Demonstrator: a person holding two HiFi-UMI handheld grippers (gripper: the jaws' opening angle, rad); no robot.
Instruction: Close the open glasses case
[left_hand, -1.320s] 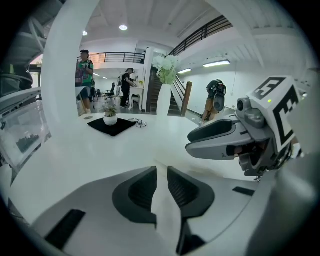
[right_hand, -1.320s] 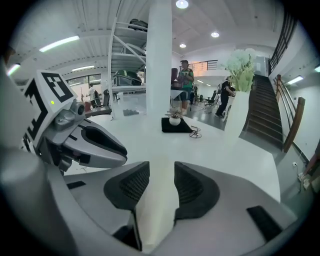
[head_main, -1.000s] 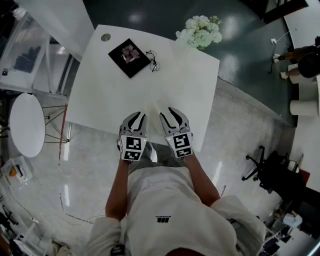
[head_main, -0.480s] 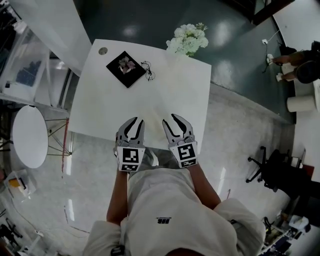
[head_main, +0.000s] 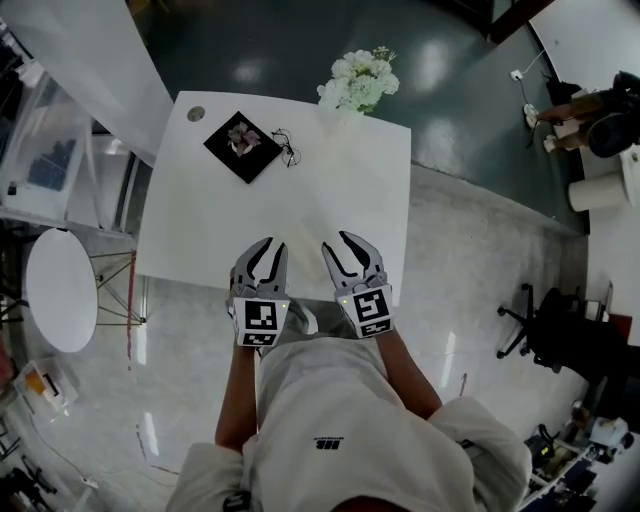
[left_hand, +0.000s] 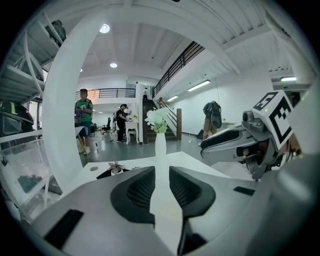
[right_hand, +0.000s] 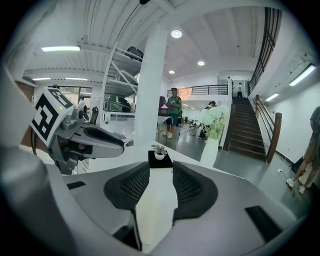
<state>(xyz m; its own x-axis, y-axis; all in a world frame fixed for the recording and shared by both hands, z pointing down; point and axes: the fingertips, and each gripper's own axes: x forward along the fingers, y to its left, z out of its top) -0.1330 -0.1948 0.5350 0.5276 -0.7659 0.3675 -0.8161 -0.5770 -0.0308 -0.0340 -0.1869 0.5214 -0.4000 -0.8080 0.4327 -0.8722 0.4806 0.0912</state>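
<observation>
A flat black square case lies at the far left of the white table, with a small pale flower-like thing on it. It also shows as the black case past the right jaws. A pair of glasses rests right beside it. My left gripper and right gripper hover side by side over the table's near edge, far from the case. Both stand open with nothing between the jaws, as the left gripper and right gripper views show.
A white vase of white flowers stands at the table's far edge. A round cable hole sits in the far left corner. A round white side table is on the floor at left, an office chair at right. People stand in the background.
Both grippers have lifted a little above the table's near edge, still side by side, jaws unchanged. The head view has shifted, so the table sits further left in the picture.
</observation>
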